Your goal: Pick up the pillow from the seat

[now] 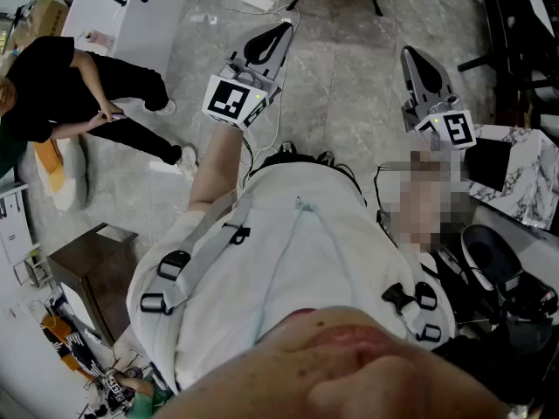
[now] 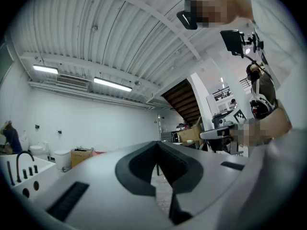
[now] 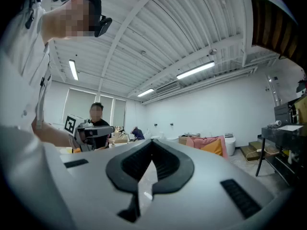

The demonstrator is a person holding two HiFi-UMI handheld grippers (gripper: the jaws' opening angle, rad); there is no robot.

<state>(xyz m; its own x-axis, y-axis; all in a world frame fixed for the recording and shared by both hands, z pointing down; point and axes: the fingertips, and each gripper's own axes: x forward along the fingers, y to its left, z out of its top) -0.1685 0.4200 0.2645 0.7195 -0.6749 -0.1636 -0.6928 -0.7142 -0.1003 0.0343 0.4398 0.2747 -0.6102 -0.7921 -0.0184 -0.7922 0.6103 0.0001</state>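
Pillow (image 3: 214, 147) well beyond right gripper (image 3: 151, 143)

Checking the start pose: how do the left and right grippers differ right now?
In the head view the left gripper leans toward the picture's right, the right gripper toward its left. The left gripper is over grey floor; the right gripper is beside a marble-patterned top. Both are shut and empty.
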